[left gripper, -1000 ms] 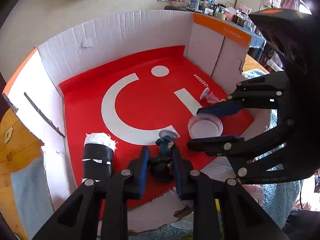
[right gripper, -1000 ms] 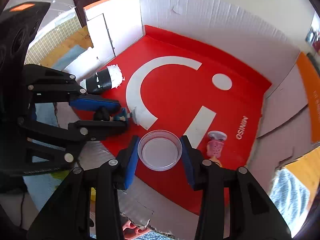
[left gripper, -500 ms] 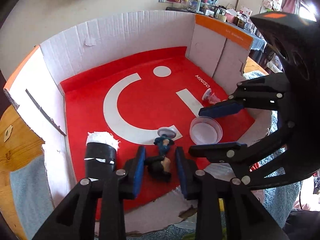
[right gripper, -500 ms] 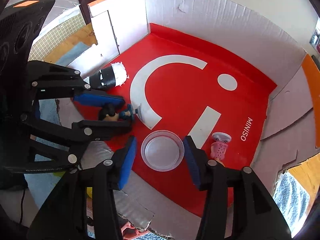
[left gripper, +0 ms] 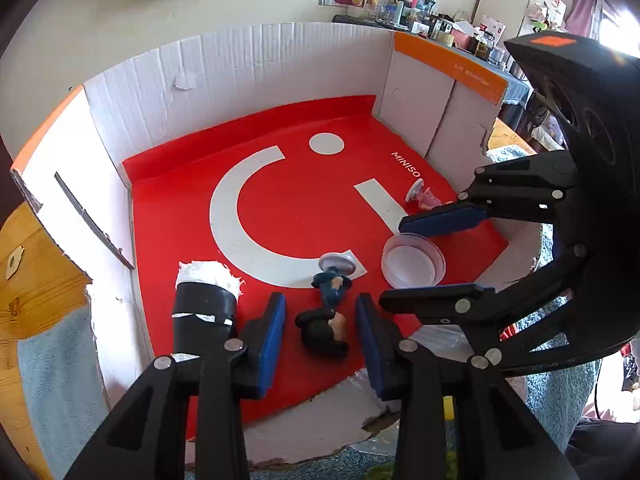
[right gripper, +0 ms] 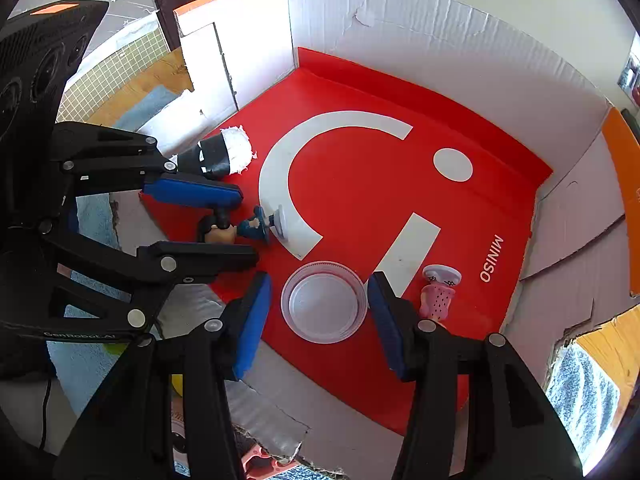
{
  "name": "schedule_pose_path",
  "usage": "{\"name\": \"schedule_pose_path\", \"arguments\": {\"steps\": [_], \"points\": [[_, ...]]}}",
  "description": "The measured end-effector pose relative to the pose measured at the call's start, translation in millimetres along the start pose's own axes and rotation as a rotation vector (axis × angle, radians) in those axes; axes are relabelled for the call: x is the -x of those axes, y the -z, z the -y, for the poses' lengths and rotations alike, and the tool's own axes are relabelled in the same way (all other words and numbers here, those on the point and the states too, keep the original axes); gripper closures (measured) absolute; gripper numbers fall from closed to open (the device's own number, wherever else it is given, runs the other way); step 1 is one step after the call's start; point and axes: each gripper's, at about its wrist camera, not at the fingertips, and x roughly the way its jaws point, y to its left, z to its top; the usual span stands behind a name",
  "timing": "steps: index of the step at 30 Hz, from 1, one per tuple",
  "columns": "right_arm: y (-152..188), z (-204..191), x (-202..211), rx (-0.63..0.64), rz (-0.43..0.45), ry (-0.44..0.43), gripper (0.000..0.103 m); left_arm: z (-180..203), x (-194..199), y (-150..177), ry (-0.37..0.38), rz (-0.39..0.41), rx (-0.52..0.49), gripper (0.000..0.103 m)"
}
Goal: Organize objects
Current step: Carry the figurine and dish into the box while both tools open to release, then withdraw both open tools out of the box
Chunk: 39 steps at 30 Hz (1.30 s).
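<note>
Both tools hover low over the box (left gripper: 280, 68): the left tool (left gripper: 320, 334) is opening, pads clear of the dark-haired figurine (left gripper: 326, 312) lying between them, and the right tool (right gripper: 320, 312) stands apart around the clear dish (right gripper: 324, 302), not gripping. Four items already lie inside, including the black roll (left gripper: 204, 304) and pink figurine (right gripper: 438, 292); nothing is left in hand.

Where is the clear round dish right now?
In the right wrist view the dish lies on the red floor between the right gripper's open pads, with the pink figure just right.
</note>
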Motion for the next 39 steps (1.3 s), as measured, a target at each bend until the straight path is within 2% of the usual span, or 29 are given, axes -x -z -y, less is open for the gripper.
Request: {"name": "schedule_pose_path", "arguments": {"steps": [4,8,12,16,18,20,22,25,29,32,37,39], "points": [[-1,1,0,-0.001,0.000,0.000,0.054,0,0,0,0.002,-0.001,0.002,0.065],[4,2,6,-0.016,0.007,-0.011,0.054,-1,5,1,-0.004,0.003,0.011,0.059],[8,2,23,-0.015,0.044,-0.009,0.039,-1,17,1,-0.016,0.032,0.012,0.056],[1,4,38,-0.009,0.075,0.023,0.039,-1,32,2,-0.034,0.072,0.018,0.052],[0,2,45,-0.009,0.090,0.036,0.039,-1,42,2,-0.047,0.099,0.027,0.048],[2,-2,57,-0.013,0.109,0.047,0.039,-1,55,4,-0.061,0.138,0.049,0.039],[0,0,60,-0.019,0.137,0.061,0.038,0,67,6,-0.069,0.172,0.064,0.034],[-9,-17,63,-0.032,0.177,0.079,0.035,3,86,9,-0.082,0.223,0.072,0.028],[-3,-31,88,-0.054,0.256,0.135,0.032,9,118,17,-0.124,0.312,0.085,0.023],[3,-41,105,-0.055,0.323,0.179,0.026,14,142,26,-0.165,0.377,0.101,0.019],[24,-68,129,-0.056,0.411,0.275,0.025,25,174,46,-0.226,0.441,0.125,0.017],[35,-80,136,-0.056,0.446,0.322,0.016,30,181,56,-0.250,0.456,0.138,0.017]]}}
